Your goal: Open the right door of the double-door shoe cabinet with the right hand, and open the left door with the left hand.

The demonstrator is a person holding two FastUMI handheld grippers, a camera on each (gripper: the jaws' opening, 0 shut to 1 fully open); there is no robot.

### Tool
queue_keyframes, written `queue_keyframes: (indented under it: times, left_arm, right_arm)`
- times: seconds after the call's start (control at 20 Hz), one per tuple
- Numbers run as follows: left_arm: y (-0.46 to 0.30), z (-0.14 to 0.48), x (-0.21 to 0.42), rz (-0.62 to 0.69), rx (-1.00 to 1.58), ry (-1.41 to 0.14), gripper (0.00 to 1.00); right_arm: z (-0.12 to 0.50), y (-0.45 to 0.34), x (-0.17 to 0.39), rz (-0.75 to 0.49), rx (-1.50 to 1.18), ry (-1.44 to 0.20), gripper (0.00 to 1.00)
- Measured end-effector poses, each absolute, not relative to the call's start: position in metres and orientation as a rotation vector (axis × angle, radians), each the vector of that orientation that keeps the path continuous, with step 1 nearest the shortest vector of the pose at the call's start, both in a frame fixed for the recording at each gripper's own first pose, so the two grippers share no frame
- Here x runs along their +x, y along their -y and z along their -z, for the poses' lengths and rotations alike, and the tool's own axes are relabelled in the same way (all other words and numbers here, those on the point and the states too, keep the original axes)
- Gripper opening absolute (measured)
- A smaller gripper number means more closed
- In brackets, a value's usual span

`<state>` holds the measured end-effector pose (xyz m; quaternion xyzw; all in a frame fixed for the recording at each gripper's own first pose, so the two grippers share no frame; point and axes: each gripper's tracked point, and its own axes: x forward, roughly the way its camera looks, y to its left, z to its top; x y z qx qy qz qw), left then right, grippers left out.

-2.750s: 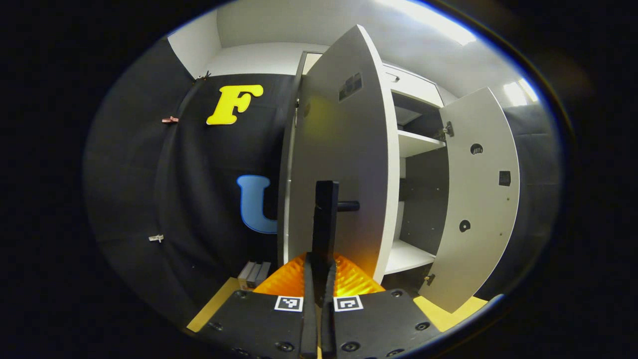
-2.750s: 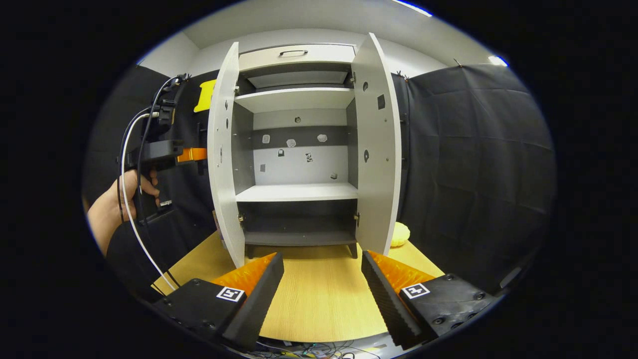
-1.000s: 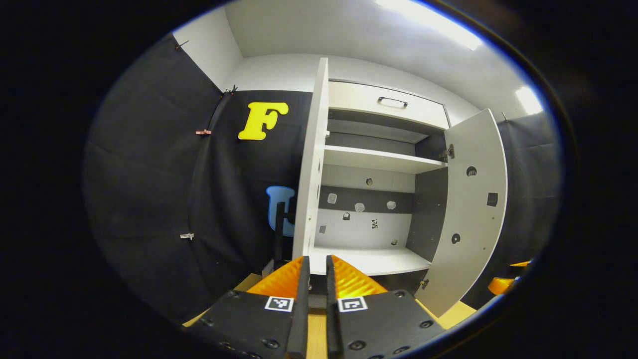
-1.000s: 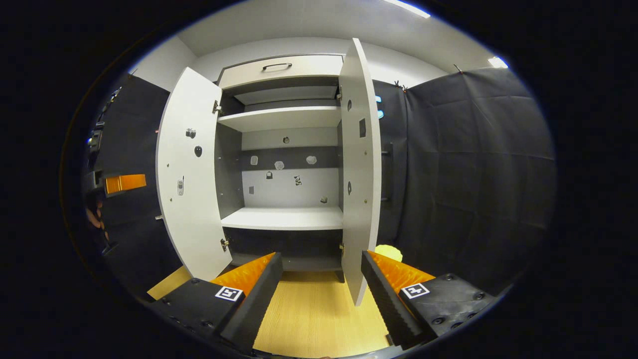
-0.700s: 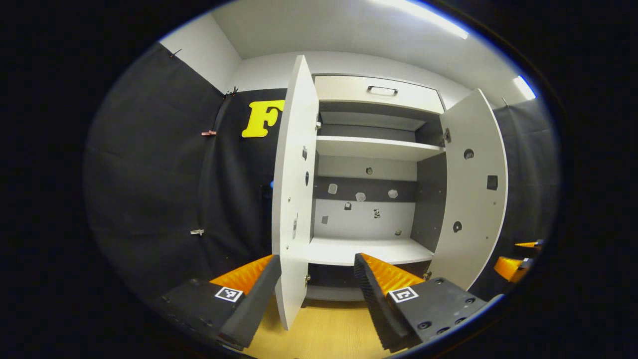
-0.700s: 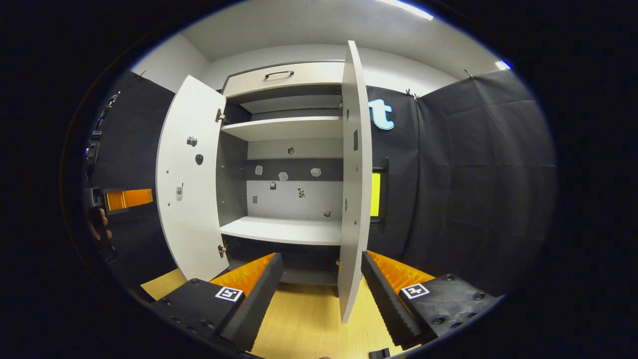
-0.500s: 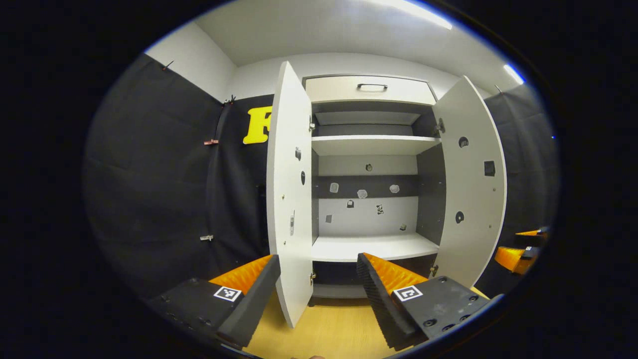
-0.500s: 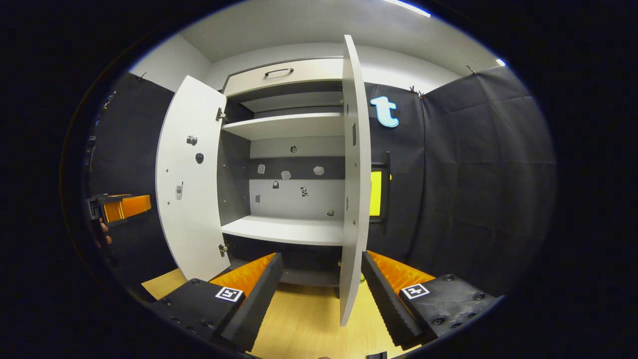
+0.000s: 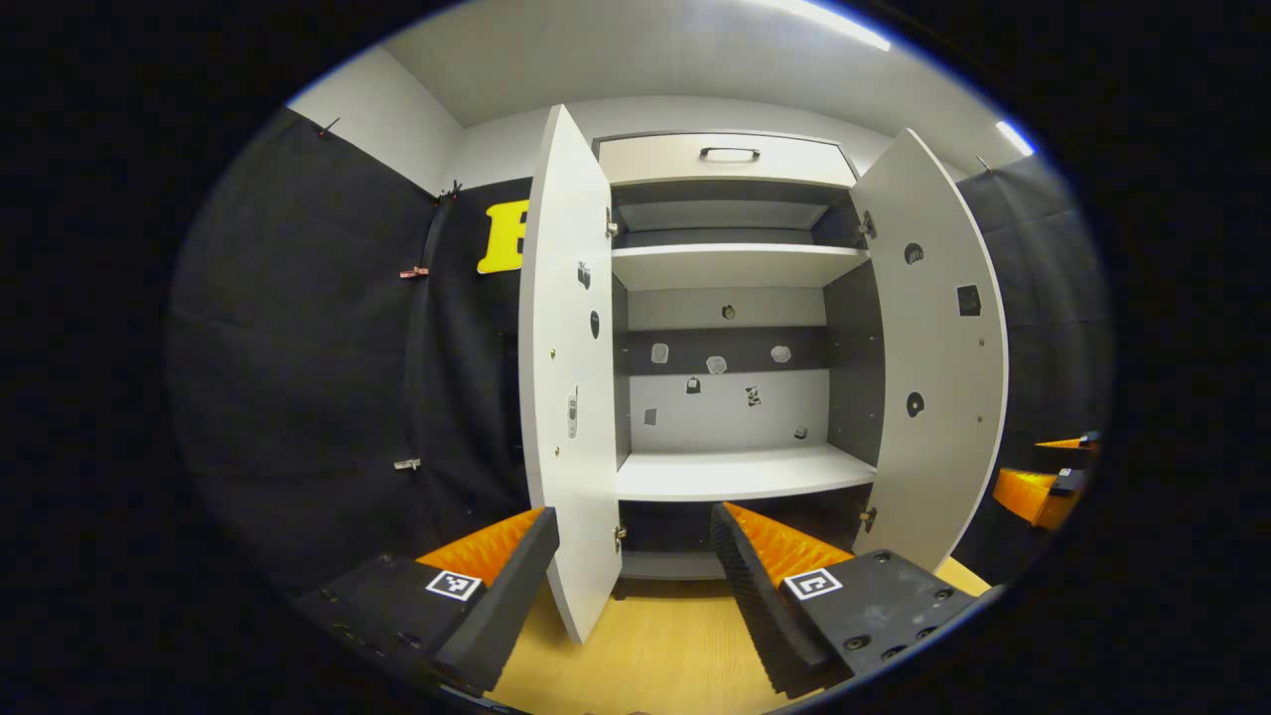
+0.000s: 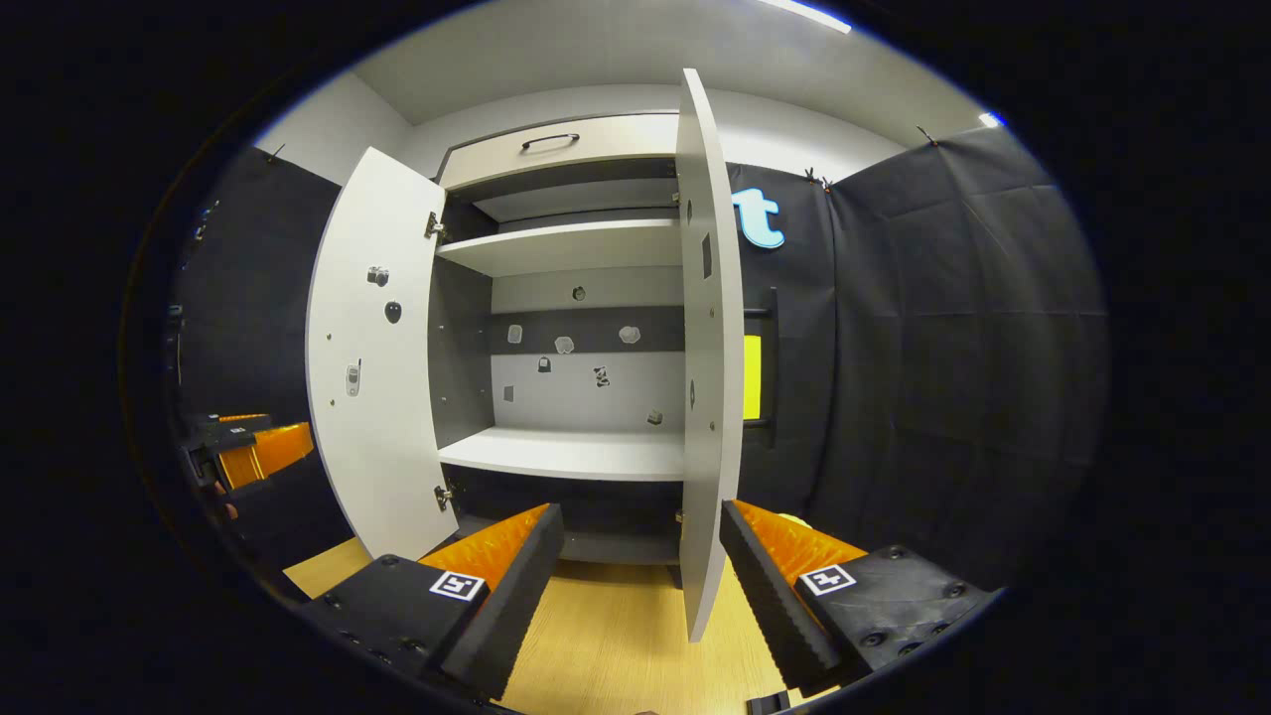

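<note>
The white shoe cabinet (image 9: 730, 159) stands on a wooden table with both doors swung wide open. In the left gripper view the left door (image 9: 566, 397) is edge-on just ahead and the right door (image 9: 938, 348) stands open farther right. My left gripper (image 9: 634, 551) is open with nothing between its fingers, a little back from the left door's lower edge. In the right gripper view the right door (image 10: 710, 357) is edge-on straight ahead and the left door (image 10: 372, 348) hangs open. My right gripper (image 10: 640, 556) is open and holds nothing.
Two white shelves (image 9: 735, 474) inside the cabinet carry nothing; a drawer with a dark handle (image 9: 728, 153) sits on top. The wooden tabletop (image 10: 606, 645) runs under both grippers. The other gripper's orange fingers (image 9: 1038, 492) show at the far right of the left gripper view.
The left gripper let go of the left door's handle, opened and drew back to face the cabinet front. Both doors swung a little wider. The right gripper stayed open.
</note>
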<state>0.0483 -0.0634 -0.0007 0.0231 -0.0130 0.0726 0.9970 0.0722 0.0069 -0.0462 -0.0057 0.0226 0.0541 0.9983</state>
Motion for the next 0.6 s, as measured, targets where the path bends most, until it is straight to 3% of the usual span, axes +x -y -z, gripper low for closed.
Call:
queue_keyframes:
  times: [0.6]
  left_arm:
    - [0.063,0.016,0.045,-0.084,-0.006,0.027,0.95]
  right_arm:
    - [0.049,-0.027,0.074,-0.104,-0.001,-0.028,0.99]
